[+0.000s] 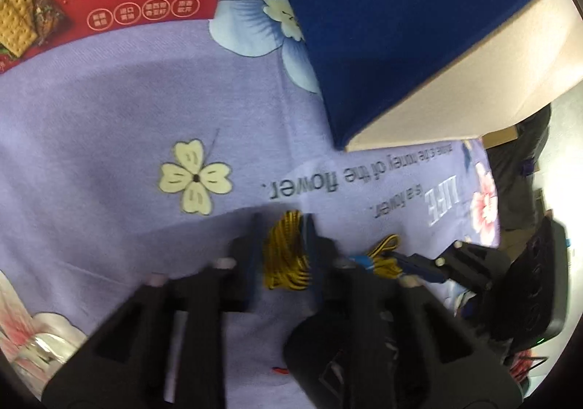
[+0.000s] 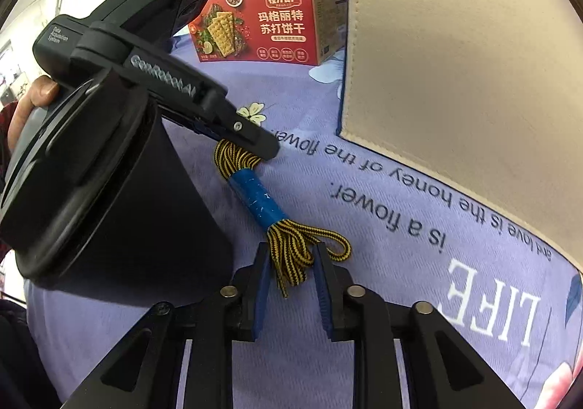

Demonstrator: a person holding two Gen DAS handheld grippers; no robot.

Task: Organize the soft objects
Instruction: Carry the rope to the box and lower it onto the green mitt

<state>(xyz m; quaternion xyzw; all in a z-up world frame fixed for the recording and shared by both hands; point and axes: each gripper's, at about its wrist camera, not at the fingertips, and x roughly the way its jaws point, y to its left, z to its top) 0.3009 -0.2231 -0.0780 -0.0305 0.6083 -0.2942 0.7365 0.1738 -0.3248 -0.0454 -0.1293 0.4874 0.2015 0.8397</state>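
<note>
Purple flowery cloth [image 2: 364, 212] covers the table, with a big blue box [image 1: 382, 26] waiting. Left gripper [image 1: 282, 223] and right gripper [image 2: 291, 256] each pinch one end of the yellow-black lace bundle [image 2: 251, 186]. It is not put away yet.

Lilac flower-print cloth [image 1: 109, 110] is open between the obstacles: a broad bare stretch around the cream four-petal print. Red cardboard cracker box [image 2: 262, 26] blocks the far side. Big blue-and-beige padded box [image 2: 455, 62] walls off the right, its corner hanging over the printed lettering. Yellow-black striped cord bundle with blue tape wrap [image 2: 255, 194] lies across the middle. Left gripper [image 2: 269, 150] crowds one end of it.
</note>
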